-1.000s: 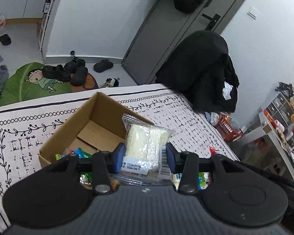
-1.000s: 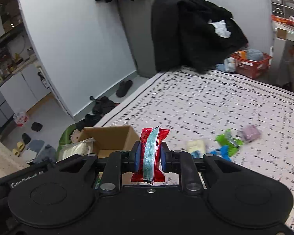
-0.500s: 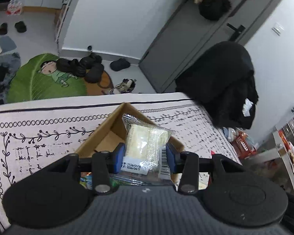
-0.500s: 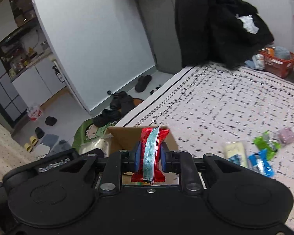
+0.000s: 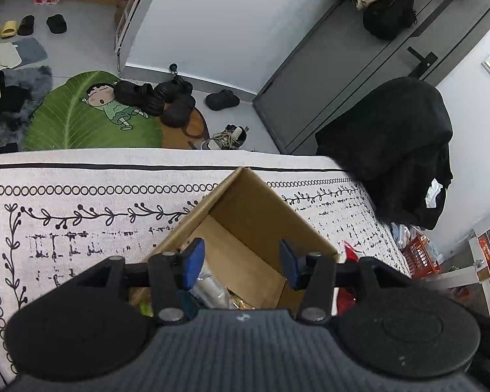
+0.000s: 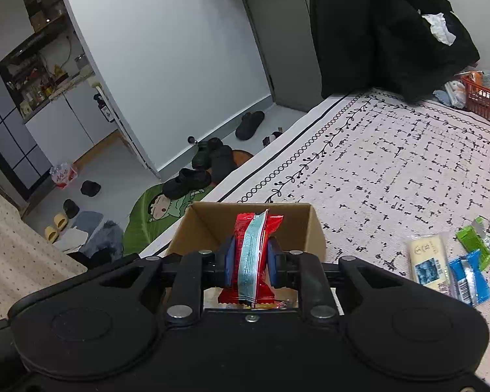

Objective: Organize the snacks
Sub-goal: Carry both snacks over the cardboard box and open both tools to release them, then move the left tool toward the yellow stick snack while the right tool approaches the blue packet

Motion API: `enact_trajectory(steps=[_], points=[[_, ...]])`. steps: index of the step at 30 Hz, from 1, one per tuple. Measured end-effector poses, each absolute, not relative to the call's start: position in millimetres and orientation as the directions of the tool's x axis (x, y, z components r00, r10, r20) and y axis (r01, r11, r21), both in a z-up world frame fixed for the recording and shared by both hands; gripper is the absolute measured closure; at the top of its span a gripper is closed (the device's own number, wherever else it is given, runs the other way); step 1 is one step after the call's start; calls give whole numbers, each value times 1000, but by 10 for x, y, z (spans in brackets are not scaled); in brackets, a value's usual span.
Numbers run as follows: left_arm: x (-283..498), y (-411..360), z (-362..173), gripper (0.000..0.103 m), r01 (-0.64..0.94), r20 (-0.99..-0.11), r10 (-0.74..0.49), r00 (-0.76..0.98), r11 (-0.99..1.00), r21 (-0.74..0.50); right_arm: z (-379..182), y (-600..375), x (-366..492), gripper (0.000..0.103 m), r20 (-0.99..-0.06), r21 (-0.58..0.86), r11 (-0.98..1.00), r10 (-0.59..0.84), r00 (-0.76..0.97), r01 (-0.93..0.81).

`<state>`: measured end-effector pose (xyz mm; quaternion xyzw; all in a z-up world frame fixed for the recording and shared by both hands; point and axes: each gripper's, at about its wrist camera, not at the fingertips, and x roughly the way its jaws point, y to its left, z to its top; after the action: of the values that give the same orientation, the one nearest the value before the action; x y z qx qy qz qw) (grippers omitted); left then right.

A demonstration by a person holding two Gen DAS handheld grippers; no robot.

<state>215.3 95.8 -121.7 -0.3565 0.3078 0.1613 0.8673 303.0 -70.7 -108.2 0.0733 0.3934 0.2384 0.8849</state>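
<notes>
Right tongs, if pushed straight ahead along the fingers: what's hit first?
Probably the far inner wall of the cardboard box. The right tongs hold the red snack packet over its opening, though depth is unclear.

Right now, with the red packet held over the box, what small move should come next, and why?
Probably open the right gripper and let the red snack packet drop. It hangs pinched above the open cardboard box, and the left gripper is already open and empty over the same box.
</notes>
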Motion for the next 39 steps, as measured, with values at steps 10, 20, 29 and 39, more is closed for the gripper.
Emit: enact_trajectory(steps=[10, 20, 29, 39], points=[[2049, 964, -1112, 34, -509, -650, 84, 755, 700, -502, -1014, -784, 2960, 64, -666, 332, 881, 472, 577, -338], [1965, 802, -1006, 9, -495, -663, 88, 744, 738, -458, -871, -1164, 2838, 23, -653, 277, 920, 392, 648, -277], [1905, 645, -907, 0, -466, -650, 86, 755, 768, -440, -809, -1504, 2716, 13, -650, 264, 934, 356, 671, -240], [1886, 418, -820, 0, -420, -639, 69, 766, 806, -417, -785, -1919, 2604, 6, -646, 270, 944, 324, 692, -190]])
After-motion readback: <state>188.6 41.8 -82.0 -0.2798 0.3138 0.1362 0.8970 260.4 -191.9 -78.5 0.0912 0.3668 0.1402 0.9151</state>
